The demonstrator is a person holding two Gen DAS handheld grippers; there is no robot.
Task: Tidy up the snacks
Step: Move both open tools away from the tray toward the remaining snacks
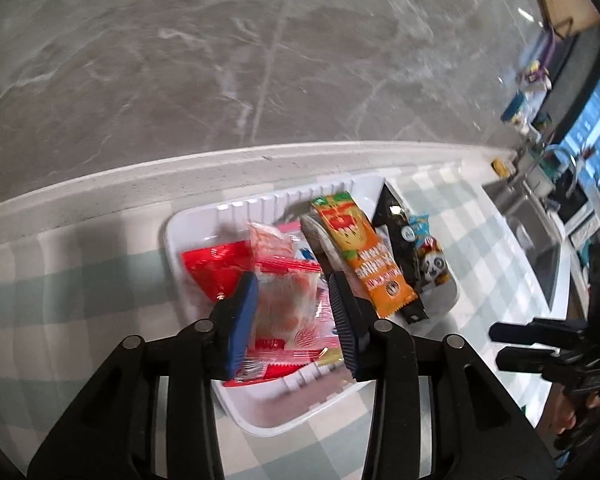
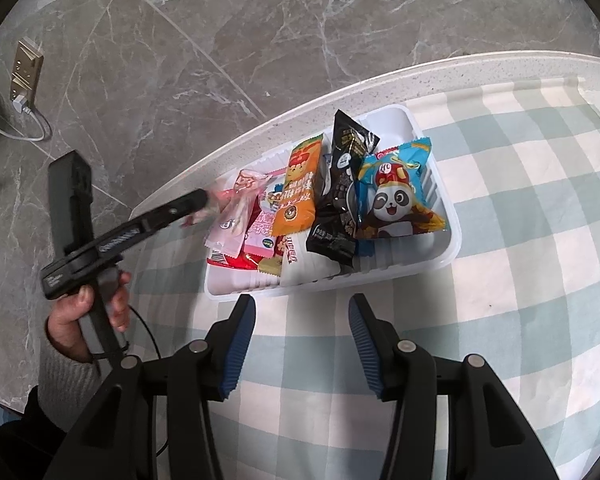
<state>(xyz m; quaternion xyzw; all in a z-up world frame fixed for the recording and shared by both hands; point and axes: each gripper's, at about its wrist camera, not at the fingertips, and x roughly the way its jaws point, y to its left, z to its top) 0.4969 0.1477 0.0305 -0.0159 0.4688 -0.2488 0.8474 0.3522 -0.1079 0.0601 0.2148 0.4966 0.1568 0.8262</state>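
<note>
The left gripper (image 1: 294, 308) pinched a clear orange-pink snack packet (image 1: 286, 292) above the white tray (image 1: 236, 210). Only the right wrist view showed the right gripper (image 2: 302, 320) spread, empty, over the checked cloth (image 2: 520, 280).

- The left gripper (image 1: 294, 312): matte black linkage arms with round silver pivot pins, each finger faced with a ribbed blue pad (image 1: 244, 316).
- The right gripper (image 2: 302, 344), seen from its own camera: the same black frame, silver pins and ridged blue pads (image 2: 362, 350).
- The left gripper (image 2: 204, 200) in the right wrist view: a long black handle with small white lettering on its side and a black block at 12 o'clock.
- A hand (image 2: 88, 308) at 8 o'clock in that view, in a grey ribbed knit sleeve (image 2: 66, 376); a thin black cable (image 2: 148, 336) loops beside it.
</note>
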